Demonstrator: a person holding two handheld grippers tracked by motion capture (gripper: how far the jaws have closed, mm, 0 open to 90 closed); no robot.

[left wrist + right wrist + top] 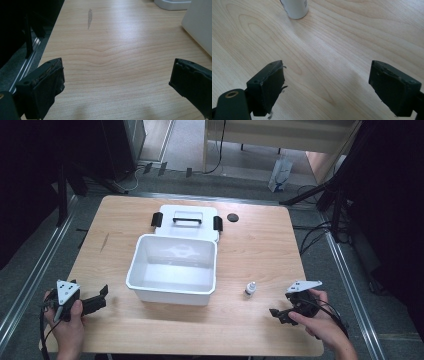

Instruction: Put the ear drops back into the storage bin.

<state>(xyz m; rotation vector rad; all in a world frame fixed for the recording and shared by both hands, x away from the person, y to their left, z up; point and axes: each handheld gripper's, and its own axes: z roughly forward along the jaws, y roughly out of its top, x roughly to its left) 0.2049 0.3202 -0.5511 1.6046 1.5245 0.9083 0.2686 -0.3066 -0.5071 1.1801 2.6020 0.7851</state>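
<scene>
An open white box (172,268) stands mid-table, its lid (187,221) with a black handle and two black latches laid back behind it. A small white bottle (250,288) stands upright to the right of the box; its base (295,8) appears at the top of the right gripper view. My left gripper (102,296) is open near the table's front left corner, with the box wall (200,27) off to its right. My right gripper (278,314) is open at the front right, a little short of the bottle. Nothing lies between either pair of jaws.
A small black round cap (232,217) lies on the wooden table (260,245) behind the box's right side. A grey smear (89,17) marks the table's left part. Metal rails (30,280) run along both sides of the table.
</scene>
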